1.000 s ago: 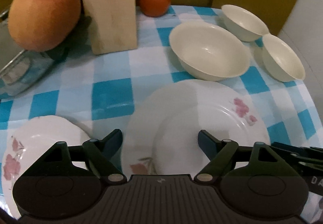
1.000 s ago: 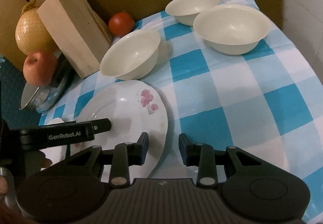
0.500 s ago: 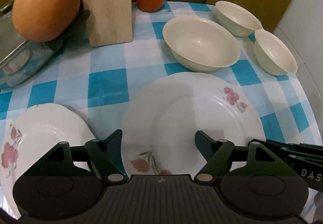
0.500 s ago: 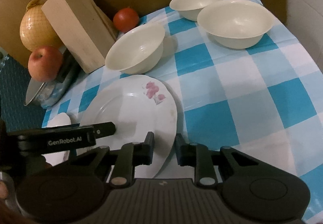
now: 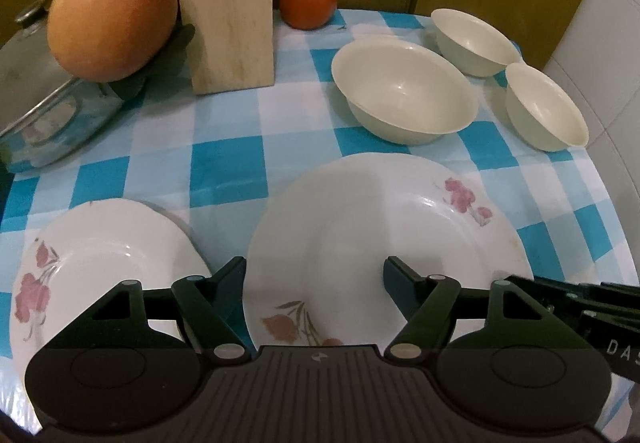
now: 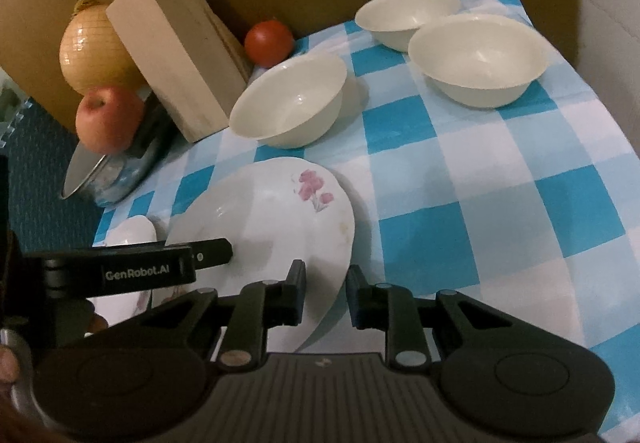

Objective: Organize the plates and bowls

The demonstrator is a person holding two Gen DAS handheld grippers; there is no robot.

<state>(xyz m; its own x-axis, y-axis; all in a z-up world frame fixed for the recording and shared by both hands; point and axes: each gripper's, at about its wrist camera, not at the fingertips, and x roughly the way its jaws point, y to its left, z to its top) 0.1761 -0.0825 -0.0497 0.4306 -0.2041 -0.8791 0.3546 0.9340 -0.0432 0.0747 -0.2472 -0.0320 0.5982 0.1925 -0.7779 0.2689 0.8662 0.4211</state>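
A large white flowered plate [image 5: 384,227] lies on the checked cloth; it also shows in the right wrist view [image 6: 272,219]. My left gripper [image 5: 314,275] is open above its near rim. My right gripper [image 6: 325,291] is shut on the plate's right rim and lifts that edge. A smaller flowered plate [image 5: 100,255] lies to the left. A large cream bowl [image 5: 404,99] and two small cream bowls [image 5: 472,39] [image 5: 544,107] stand behind.
A wooden knife block [image 5: 226,3], a tomato [image 5: 307,1], an apple [image 5: 110,15] on a steel pot lid [image 5: 36,95] and a netted melon [image 6: 94,47] stand at the back left. The table edge [image 5: 624,243] curves off at the right.
My right gripper closed onto the large plate's right rim and raised that edge. My left gripper drew back slightly and stayed open.
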